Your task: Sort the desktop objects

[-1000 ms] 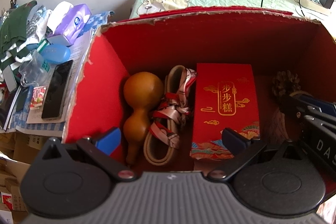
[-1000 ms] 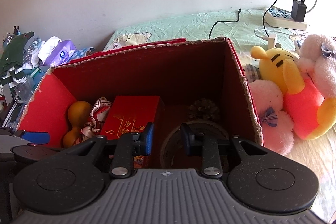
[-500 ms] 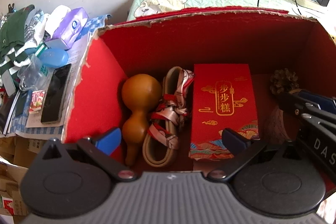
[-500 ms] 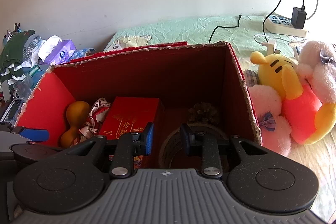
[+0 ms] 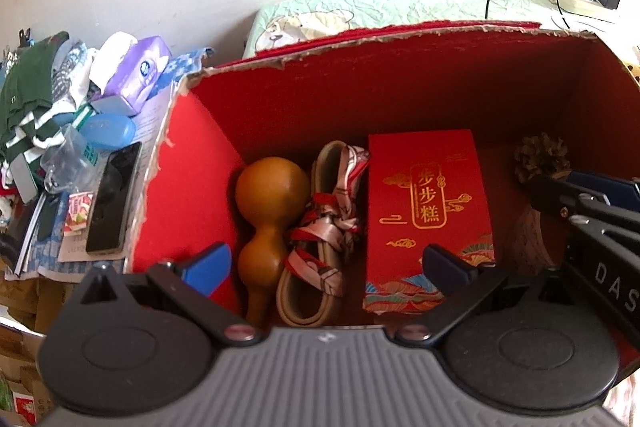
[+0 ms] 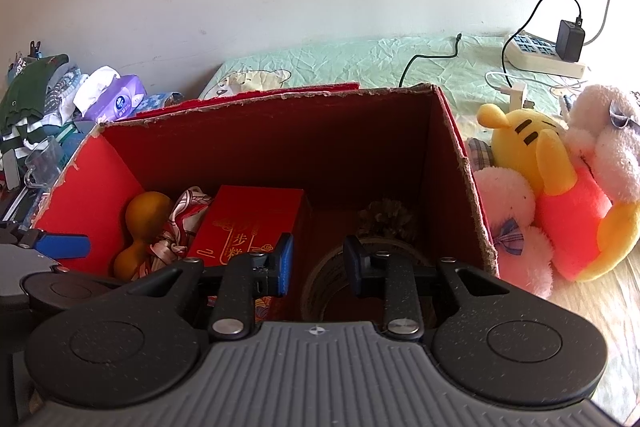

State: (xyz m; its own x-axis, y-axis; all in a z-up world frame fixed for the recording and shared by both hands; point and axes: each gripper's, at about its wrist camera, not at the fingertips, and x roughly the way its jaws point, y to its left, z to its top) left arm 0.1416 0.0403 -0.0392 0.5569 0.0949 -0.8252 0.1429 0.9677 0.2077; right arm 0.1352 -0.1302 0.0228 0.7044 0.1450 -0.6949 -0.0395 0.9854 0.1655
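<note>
Your two grippers have both risen a little in the last second, so the red cardboard box (image 6: 460, 163) now sits lower in each view and more of the wall and the bed (image 6: 360, 59) shows behind it. Nothing inside the box has moved.

The red gift box (image 5: 428, 211) lies flat in the middle of the floor of the box. To its left, touching it, is the looped strap with a patterned scarf (image 5: 324, 235), and left of that the brown gourd (image 5: 268, 219), close to the left wall. On the right side the roll of tape (image 6: 332, 283) rests, with the pine cone (image 5: 542, 157) just behind it.

Your right gripper (image 6: 318, 263) hangs above the roll with its jaws a small gap apart and nothing between them. Your left gripper (image 5: 324, 267) has the jaws spread wide, also empty, over the near edge of the box.

I judge from this that the roll is already put down and you are pulling out. The soft toys (image 6: 560, 179) beside the right wall, on the bed, are still outside the box, so one of them could be your next thing to sort.
</note>
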